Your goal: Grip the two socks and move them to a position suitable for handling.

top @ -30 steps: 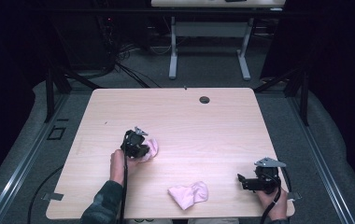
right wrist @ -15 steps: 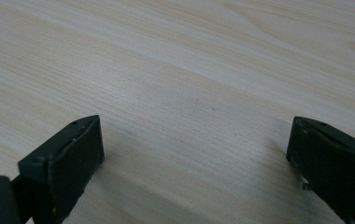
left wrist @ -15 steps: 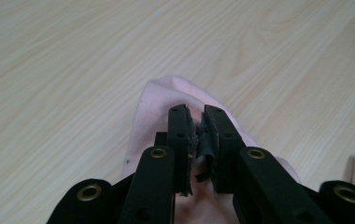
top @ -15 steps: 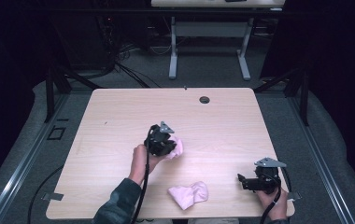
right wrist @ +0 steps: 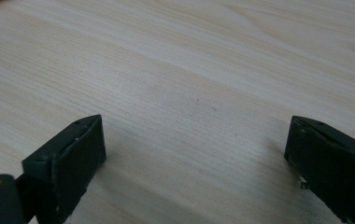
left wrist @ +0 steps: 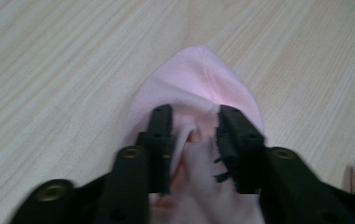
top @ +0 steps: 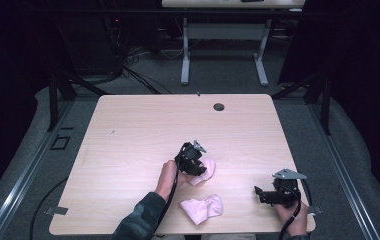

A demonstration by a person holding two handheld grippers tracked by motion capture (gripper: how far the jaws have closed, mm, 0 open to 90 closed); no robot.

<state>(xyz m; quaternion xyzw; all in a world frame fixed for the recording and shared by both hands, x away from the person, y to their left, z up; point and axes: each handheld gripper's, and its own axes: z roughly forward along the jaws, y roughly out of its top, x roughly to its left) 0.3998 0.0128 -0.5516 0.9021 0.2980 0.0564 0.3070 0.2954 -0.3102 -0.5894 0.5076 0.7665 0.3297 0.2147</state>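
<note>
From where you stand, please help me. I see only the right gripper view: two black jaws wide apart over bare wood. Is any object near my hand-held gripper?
Observer: Yes. In the high view a pink sock lies on the table, beside the right hand-held gripper, apart from it.
Operator: What does the other hand do?
Observer: The left hand-held gripper is shut on a second pink sock; cloth is bunched between its jaws.
Operator: Is that sock lifted?
Observer: I cannot tell. In the high view it sits near the table's middle, apart from the first sock.
</note>
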